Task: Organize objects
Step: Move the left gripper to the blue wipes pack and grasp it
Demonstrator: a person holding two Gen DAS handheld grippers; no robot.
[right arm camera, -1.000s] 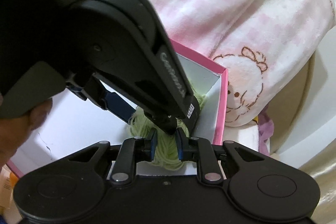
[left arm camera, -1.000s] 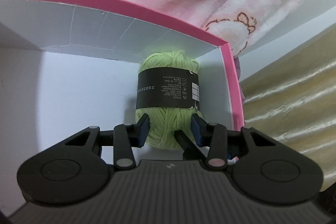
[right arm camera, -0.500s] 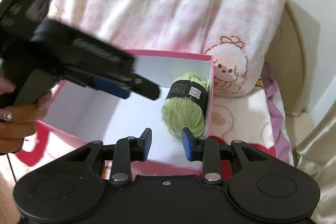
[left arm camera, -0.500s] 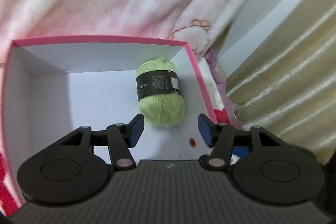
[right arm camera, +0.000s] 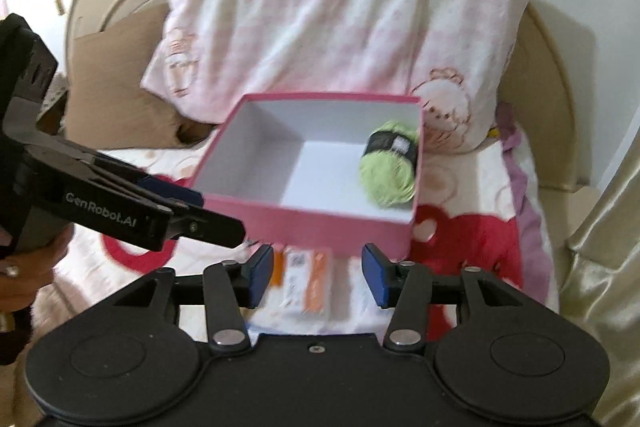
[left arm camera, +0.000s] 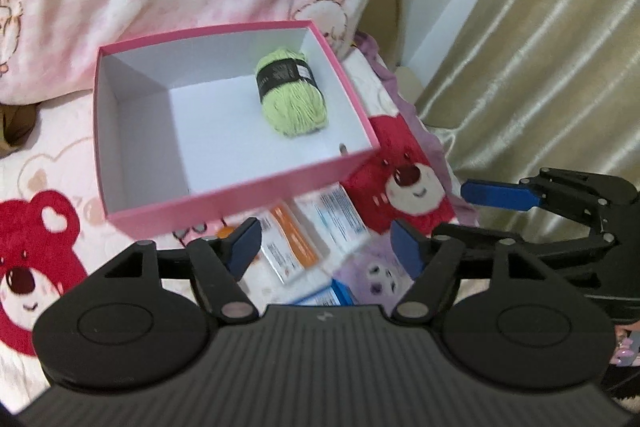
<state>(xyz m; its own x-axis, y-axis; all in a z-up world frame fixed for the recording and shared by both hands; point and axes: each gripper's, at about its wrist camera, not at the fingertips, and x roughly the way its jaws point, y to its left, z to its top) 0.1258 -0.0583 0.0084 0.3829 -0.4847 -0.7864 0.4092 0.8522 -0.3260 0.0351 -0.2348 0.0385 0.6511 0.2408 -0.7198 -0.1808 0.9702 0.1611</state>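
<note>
Yarn (left arm camera: 292,95) lies released in the box's (left arm camera: 224,195) far right corner, while boxed packets (left arm camera: 298,243) on the bed just before that box sit nearest the left claw (left arm camera: 326,247), both claws' jaws having just been opening, empty.

I see the green yarn ball with black label (left arm camera: 292,99) in the open pink cardboard box (left arm camera: 240,195), far right corner. Box sits on the bear-print bed sheet (left arm camera: 32,259), pink-checked pillow (right arm camera: 340,27) behind, flat orange-and-white cartons (left arm camera: 296,247) in front.
</note>
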